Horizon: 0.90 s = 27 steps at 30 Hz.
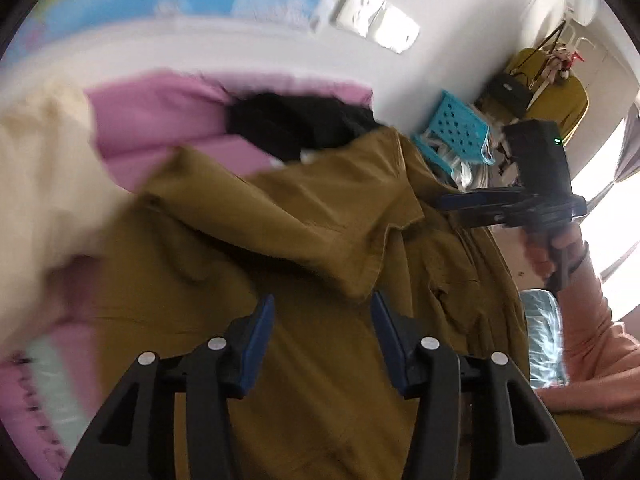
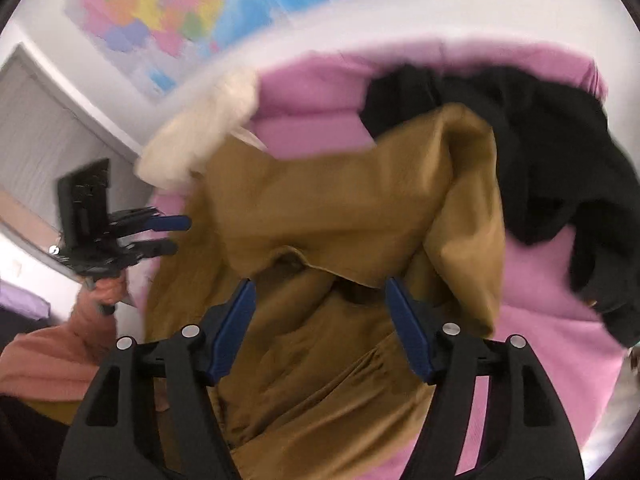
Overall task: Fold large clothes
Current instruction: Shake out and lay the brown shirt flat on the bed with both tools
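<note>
Two grippers: both are seen over one mustard jacket, the landmark for every line below
Jacket [image 1: 304, 216]: mustard brown, crumpled, spread on a pink sheet [image 1: 160, 116]; one flap is folded over its middle
Left gripper [image 1: 322, 320]: jaws are held spread above the near part of the jacket; nothing is pinched between the blue fingers [image 1: 260, 336]; cloth is seen only behind the gap
Right gripper [image 2: 320, 312]: jaws are held spread, wider than the left pair, over the folded flap of the jacket; no cloth is gripped
Right gripper from the left camera [image 1: 452, 205]: seen at the jacket's right edge, held by a hand [image 1: 568, 248] in a peach sleeve
Left gripper from the right camera [image 2: 176, 234]: seen at the jacket's left edge
Black garment [image 2: 540, 152]: heaped on the sheet beyond the jacket, touching its far edge
Cream fabric [image 2: 200, 136]: lying at the jacket's far left corner
Blue basket [image 1: 456, 128]: seen beyond the jacket's right side
Map [image 2: 168, 12]: hung on the wall behind the jacket
</note>
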Each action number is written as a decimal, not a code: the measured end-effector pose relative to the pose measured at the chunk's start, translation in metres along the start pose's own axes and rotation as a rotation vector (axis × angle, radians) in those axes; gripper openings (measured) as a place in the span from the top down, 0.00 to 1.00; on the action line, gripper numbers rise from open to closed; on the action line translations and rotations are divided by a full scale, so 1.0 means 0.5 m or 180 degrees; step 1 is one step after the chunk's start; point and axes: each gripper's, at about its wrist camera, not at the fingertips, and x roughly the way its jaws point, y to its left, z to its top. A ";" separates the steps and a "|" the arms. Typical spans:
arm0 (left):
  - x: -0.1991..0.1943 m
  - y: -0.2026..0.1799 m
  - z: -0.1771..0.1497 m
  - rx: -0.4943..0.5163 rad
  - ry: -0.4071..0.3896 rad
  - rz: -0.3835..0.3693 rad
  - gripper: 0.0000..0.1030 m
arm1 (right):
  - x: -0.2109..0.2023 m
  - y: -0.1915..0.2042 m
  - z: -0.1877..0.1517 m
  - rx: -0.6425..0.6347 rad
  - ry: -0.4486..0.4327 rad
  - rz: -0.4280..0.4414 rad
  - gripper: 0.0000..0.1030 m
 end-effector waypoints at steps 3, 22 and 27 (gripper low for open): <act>0.067 0.025 0.026 -0.0244 0.0123 -0.0189 0.58 | 0.037 -0.038 0.016 0.0265 0.0097 0.0192 0.39; 0.057 0.114 0.277 -0.0656 -0.0613 0.0767 0.53 | 0.068 -0.085 0.313 0.0737 -0.0866 0.0206 0.70; 0.055 0.125 0.254 -0.0520 -0.0604 0.1112 0.45 | 0.020 -0.052 0.283 0.0425 -0.1155 -0.0101 0.35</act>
